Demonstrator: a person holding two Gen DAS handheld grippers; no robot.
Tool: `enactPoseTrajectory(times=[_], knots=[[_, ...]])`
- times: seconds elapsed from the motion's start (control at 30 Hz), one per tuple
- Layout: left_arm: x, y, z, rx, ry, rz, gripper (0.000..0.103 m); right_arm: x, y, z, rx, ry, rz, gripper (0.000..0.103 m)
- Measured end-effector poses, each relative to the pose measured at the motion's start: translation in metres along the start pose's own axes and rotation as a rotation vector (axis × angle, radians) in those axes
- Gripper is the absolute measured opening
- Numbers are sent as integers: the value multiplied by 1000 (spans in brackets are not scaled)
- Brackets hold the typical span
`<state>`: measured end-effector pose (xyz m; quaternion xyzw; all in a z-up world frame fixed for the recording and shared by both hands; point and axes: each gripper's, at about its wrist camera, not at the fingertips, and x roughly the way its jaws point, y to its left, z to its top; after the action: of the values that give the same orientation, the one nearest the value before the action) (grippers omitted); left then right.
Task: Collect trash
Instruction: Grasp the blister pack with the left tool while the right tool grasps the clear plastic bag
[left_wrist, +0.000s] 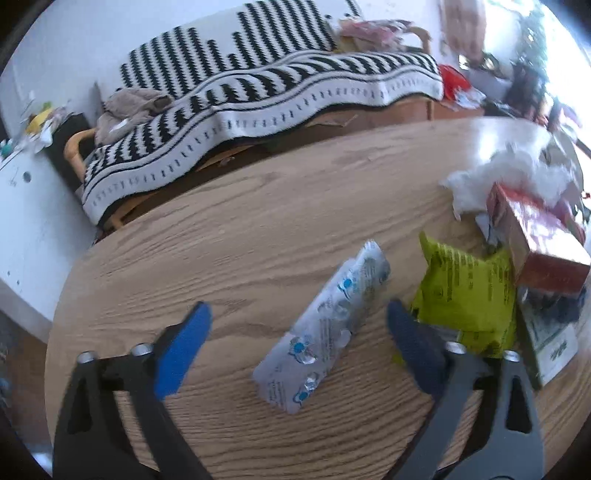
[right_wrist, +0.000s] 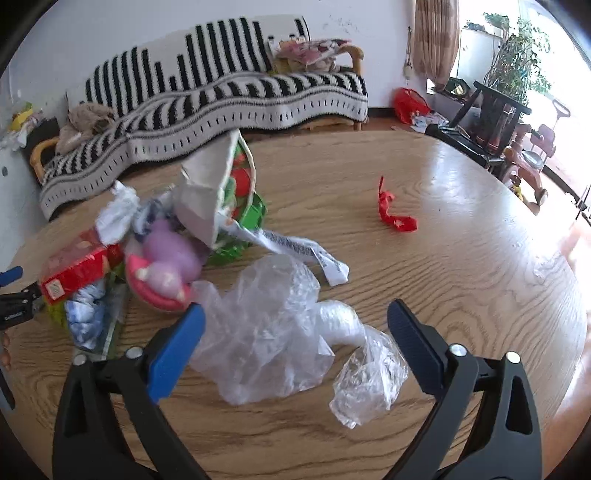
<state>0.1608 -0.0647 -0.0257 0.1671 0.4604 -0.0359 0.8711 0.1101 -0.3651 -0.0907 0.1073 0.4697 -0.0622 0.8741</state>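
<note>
From my left wrist camera, my left gripper (left_wrist: 299, 317) hangs wide open over the wooden table (left_wrist: 258, 221), holding nothing. A silvery blister pack (left_wrist: 325, 328) lies flat between the blue pads, slanting from about 7 o'clock up to 1 o'clock, its foil crinkled and dotted with blue print. Only this view shows it. Just past my right pad, at 3 o'clock, sits a lime-green wrapper (left_wrist: 469, 291), and over its far edge a red carton (left_wrist: 535, 240) lies tilted, with a white crumpled wad (left_wrist: 509, 173) behind at 2 o'clock; that corner is blurred, so I cannot tell whether it is tissue or plastic.

My right wrist camera sees the same heap from the other side, at 9 to 10 o'clock: the red carton (right_wrist: 77, 269), a pink and purple toy-like thing (right_wrist: 166, 266), and a folded white and green paper package (right_wrist: 218, 192). My right gripper (right_wrist: 295, 317) is likewise spread wide and empty, with a crumpled clear plastic bag (right_wrist: 280, 339) on the table between its pads, touching neither as far as I can see. A red ribbon scrap (right_wrist: 393, 210) lies alone at 1 o'clock, well apart from the heap. The striped sofa (right_wrist: 221, 92) stands beyond the table.
</note>
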Motion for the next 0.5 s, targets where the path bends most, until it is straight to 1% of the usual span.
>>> enactPoseTrajectory(times=[0.03,0.07,0.1,0.13,0.17,0.2,0.23,0.37,0.5], knots=[[5,2,-2,-3,28,-31,56,3,-2,1,9,30,12,61],[9,3,-5,-15,55,-81,49,4,-6,0,34,45,21,57],[8,6,-6,-34,43,-114,34,1,-9,1,45,36,33,48],[7,9,-9,-55,45,-135,28,0,-10,0,50,32,41,32],[5,10,-10,-60,53,-115,24,-3,-12,0,65,27,57,32],[2,11,-10,-65,51,-100,22,-5,-15,0,80,20,74,30],[-1,13,-11,-78,45,-98,3,-8,-16,1,78,12,69,28],[-23,30,-14,-206,20,-123,2,-21,-16,1,85,-52,81,24],[-50,42,-17,-270,-31,-89,2,-36,-16,-2,83,-85,100,21]])
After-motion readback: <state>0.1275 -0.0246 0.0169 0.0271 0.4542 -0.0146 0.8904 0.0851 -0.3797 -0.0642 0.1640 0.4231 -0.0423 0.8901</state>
